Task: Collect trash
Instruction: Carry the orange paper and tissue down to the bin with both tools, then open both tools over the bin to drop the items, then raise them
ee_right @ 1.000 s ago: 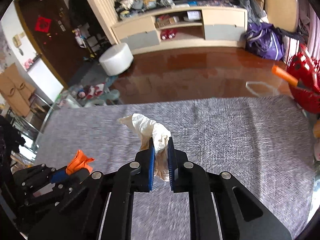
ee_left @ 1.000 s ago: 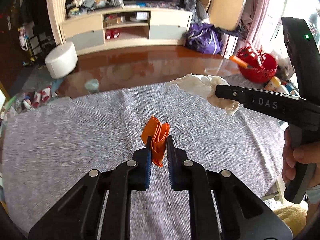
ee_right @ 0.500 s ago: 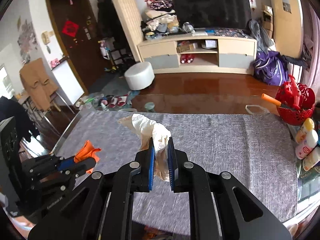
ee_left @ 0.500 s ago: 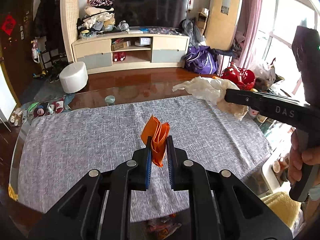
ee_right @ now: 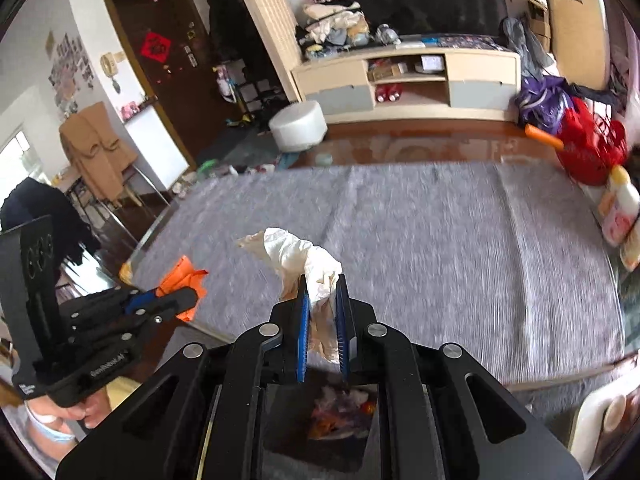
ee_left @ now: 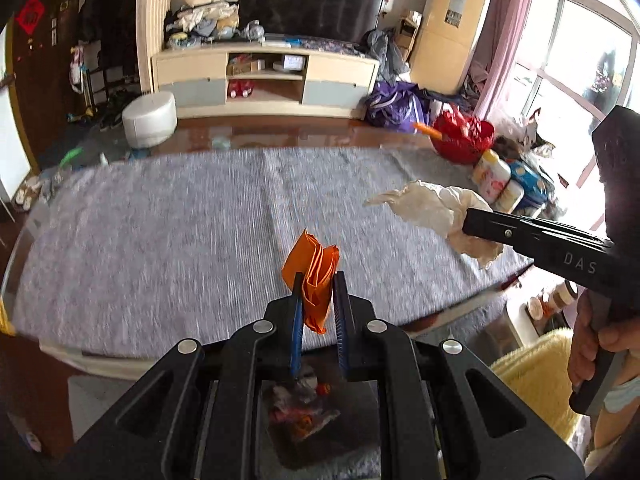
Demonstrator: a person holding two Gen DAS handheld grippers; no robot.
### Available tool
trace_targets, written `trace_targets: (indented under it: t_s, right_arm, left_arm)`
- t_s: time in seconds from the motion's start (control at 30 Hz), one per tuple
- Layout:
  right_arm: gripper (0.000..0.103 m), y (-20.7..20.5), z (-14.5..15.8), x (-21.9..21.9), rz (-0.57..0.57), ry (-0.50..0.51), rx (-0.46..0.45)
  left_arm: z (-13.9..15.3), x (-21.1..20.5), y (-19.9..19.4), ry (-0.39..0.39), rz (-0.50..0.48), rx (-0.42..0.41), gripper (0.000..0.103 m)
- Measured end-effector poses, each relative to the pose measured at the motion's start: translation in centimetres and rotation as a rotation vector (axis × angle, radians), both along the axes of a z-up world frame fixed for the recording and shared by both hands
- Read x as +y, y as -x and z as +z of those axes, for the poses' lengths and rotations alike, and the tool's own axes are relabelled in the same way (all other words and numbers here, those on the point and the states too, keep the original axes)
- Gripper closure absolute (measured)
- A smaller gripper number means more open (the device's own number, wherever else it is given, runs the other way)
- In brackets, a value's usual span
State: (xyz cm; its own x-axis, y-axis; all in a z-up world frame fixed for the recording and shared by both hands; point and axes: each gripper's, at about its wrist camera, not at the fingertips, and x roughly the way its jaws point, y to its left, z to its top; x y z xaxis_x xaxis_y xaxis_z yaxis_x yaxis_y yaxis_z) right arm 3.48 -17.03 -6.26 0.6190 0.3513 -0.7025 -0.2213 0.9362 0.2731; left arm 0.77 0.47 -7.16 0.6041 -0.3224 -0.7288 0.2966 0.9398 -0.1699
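My left gripper (ee_left: 317,278) is shut on a crumpled orange paper (ee_left: 311,276), held in the air over the near edge of the grey-clothed table (ee_left: 160,220). My right gripper (ee_right: 322,280) is shut on a crumpled white tissue (ee_right: 300,254), also held up near that edge. In the left wrist view the right gripper (ee_left: 466,224) and the tissue (ee_left: 432,206) show at the right. In the right wrist view the left gripper (ee_right: 192,300) and the orange paper (ee_right: 182,280) show at the left. Below both grippers a bin with mixed trash (ee_right: 340,412) stands on the floor (ee_left: 304,408).
A red basket (ee_left: 460,140) and bottles (ee_left: 496,176) sit at the table's far right end. A yellow furry seat (ee_left: 532,376) is at the lower right. Beyond the table are a white pouf (ee_left: 149,118), a TV cabinet (ee_left: 264,78) and a purple bag (ee_left: 396,106).
Both grippers have drawn back from over the table to its near edge and risen a little, each keeping its piece. The bin on the floor has come into sight beneath them.
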Motion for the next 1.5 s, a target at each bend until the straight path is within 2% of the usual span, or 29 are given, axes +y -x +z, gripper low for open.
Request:
trace_targets:
  t_s: [0.17, 0.33, 0.53, 0.73, 0.97, 1.07, 1.33, 1.4, 1.43, 1.5]
  right_arm:
    - [0.089, 2.5, -4.0, -0.1, -0.024, 0.04, 0.042]
    - [0.089, 4.3, -8.7, 0.2, -0.029, 0.007, 0.133]
    - [0.089, 4.6, -13.3, 0.5, -0.03, -0.007, 0.243]
    - [0.089, 4.3, -17.0, 1.6, -0.036, 0.008, 0.32]
    - [0.089, 3.4, -20.8, 3.1, -0.028, 0.042, 0.369]
    - [0.087, 3.2, -21.0, 3.6, -0.013, 0.058, 0.367]
    - [0.087, 2.5, -21.5, 4.1, -0.008, 0.021, 0.388]
    - [0.086, 2.3, -21.5, 4.1, -0.01, 0.018, 0.384]
    - [0.084, 2.2, -21.4, 4.1, -0.013, 0.014, 0.383]
    - [0.068, 2.1, -21.3, 3.9, -0.02, 0.003, 0.379]
  left_arm:
    - [-4.1, 0.3, 2.3, 0.016, 0.01, 0.068, 0.09]
    - [-8.7, 0.0, 4.0, 0.021, 0.012, 0.162, 0.091]
    - [-14.0, -0.2, 5.1, 0.021, 0.022, 0.28, 0.091]
    - [-17.8, 0.2, 4.4, 0.007, 0.028, 0.371, 0.091]
    - [-20.2, -0.4, 3.8, -0.015, 0.0, 0.397, 0.091]
    - [-21.0, -0.7, 3.9, -0.028, -0.011, 0.408, 0.09]
    - [-21.5, -0.4, 3.4, -0.021, 0.005, 0.419, 0.086]
    - [-21.5, -0.3, 3.3, -0.025, 0.008, 0.414, 0.08]
    - [-21.4, -0.2, 3.3, -0.027, 0.009, 0.411, 0.078]
    - [-21.4, -0.3, 3.3, -0.037, 0.009, 0.405, 0.074]
